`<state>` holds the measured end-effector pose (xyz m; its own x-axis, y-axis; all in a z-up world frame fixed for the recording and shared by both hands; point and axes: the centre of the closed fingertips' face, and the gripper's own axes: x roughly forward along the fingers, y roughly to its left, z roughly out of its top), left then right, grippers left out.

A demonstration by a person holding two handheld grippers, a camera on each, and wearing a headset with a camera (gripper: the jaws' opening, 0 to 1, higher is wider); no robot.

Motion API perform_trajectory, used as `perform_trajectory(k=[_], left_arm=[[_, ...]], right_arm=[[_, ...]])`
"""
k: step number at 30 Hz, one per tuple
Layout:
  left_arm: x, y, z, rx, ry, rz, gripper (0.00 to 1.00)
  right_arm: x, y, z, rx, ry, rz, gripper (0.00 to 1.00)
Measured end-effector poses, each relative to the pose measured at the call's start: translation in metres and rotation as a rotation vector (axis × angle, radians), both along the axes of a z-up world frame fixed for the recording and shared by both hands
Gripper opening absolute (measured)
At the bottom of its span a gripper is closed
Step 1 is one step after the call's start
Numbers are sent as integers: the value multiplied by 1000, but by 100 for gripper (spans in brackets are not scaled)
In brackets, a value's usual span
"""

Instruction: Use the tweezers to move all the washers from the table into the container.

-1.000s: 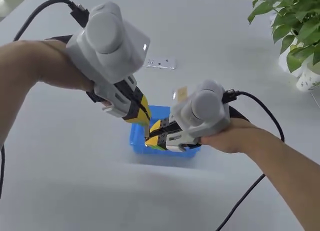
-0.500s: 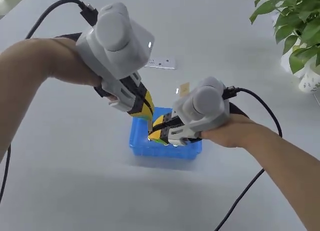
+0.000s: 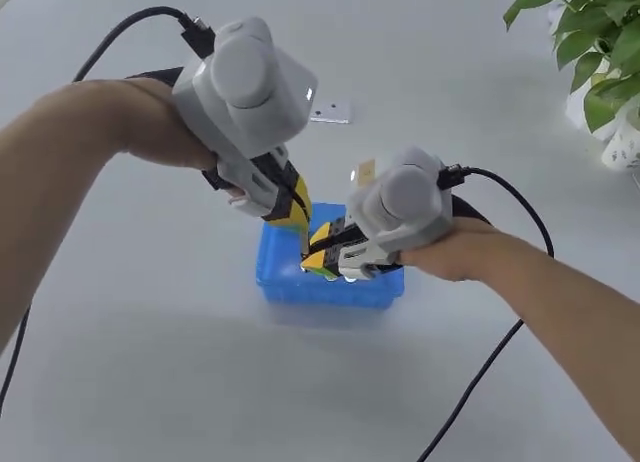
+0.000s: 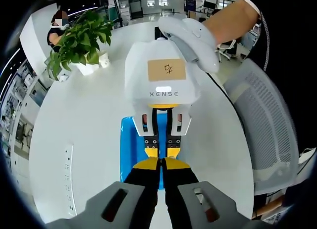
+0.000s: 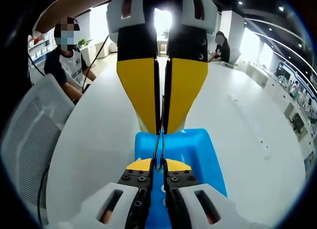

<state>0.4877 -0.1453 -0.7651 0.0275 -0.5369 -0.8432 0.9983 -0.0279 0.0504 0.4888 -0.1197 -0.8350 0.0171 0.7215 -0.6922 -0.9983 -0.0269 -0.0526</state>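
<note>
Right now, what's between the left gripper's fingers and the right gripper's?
Thin tweezers, running from the left gripper down to the right gripper, above the blue container. Seen in the right gripper view.

Blue container point(image 3: 322, 288); yellow-black fingers point(image 5: 139, 83); white table point(image 3: 150, 382).

The container point(image 3: 320, 290) is blue plastic, smooth and a little glossy. The table point(image 3: 150, 362) has a white top, matt and smooth. The shells of the left gripper point(image 3: 300, 225) and the right gripper point(image 3: 316, 260) are pale grey matt plastic, and their jaws are yellow and black plastic, also matt. The tweezers point(image 5: 159, 135) look like thin dark metal. The cable point(image 3: 472, 387) has a black rubbery skin.
</note>
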Motion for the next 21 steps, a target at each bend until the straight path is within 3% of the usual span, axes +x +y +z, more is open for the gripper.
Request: perform_trajectory(k=[21], left_arm=[[9,4,-26,28,15,4,5]], right_arm=[[9,2,-27,-42,28,11,9]])
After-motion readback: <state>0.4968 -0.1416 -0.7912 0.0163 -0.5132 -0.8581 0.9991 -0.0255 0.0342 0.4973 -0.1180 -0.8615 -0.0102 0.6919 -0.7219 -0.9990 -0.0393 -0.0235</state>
